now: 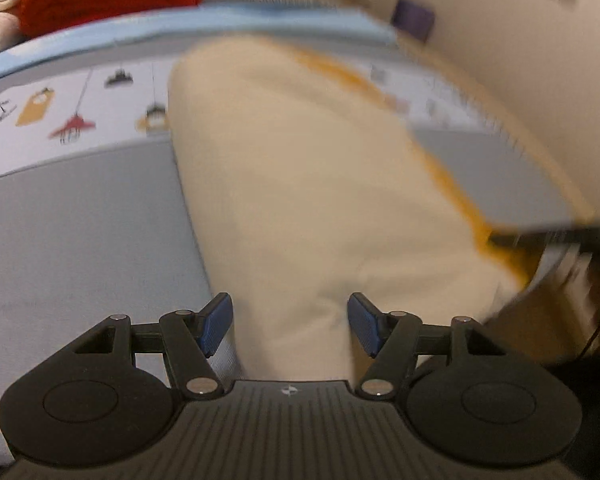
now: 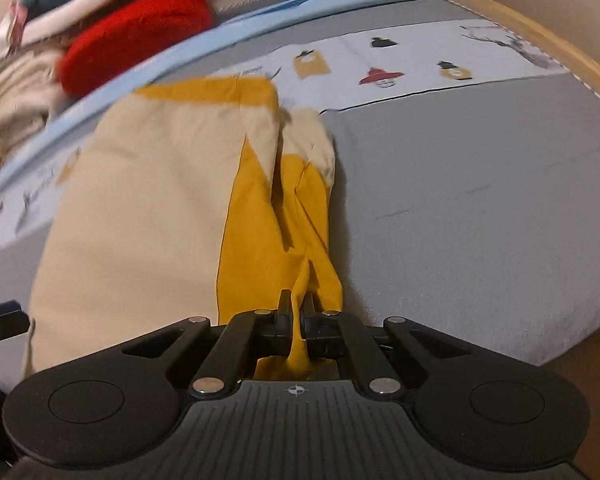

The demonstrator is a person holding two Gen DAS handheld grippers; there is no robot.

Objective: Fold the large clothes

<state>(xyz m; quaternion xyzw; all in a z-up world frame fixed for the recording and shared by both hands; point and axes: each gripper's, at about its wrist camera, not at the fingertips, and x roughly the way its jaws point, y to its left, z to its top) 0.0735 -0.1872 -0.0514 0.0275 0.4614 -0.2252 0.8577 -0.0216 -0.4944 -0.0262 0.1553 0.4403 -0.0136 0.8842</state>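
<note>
The cream-and-mustard garment (image 2: 148,208) lies lengthwise on the grey bed cover (image 2: 480,200), its far end reaching the printed band (image 2: 420,68) of little figures. The right gripper (image 2: 298,312) has its fingers clamped on a bunched mustard edge at the garment's near end. The left gripper (image 1: 290,328) hovers over the cream panel with its blue-padded fingers (image 1: 216,324) spread apart and nothing pinched, cloth merely lying below them. To fold cleanly, the left should probably take the matching near corner, so both hands can lift evenly and keep the edge taut; a one-sided pull risks skewing the fold. A red knit (image 2: 136,36) and pale folded clothes (image 2: 16,92) sit stacked beyond the blue sheet edge (image 2: 260,20).
</note>
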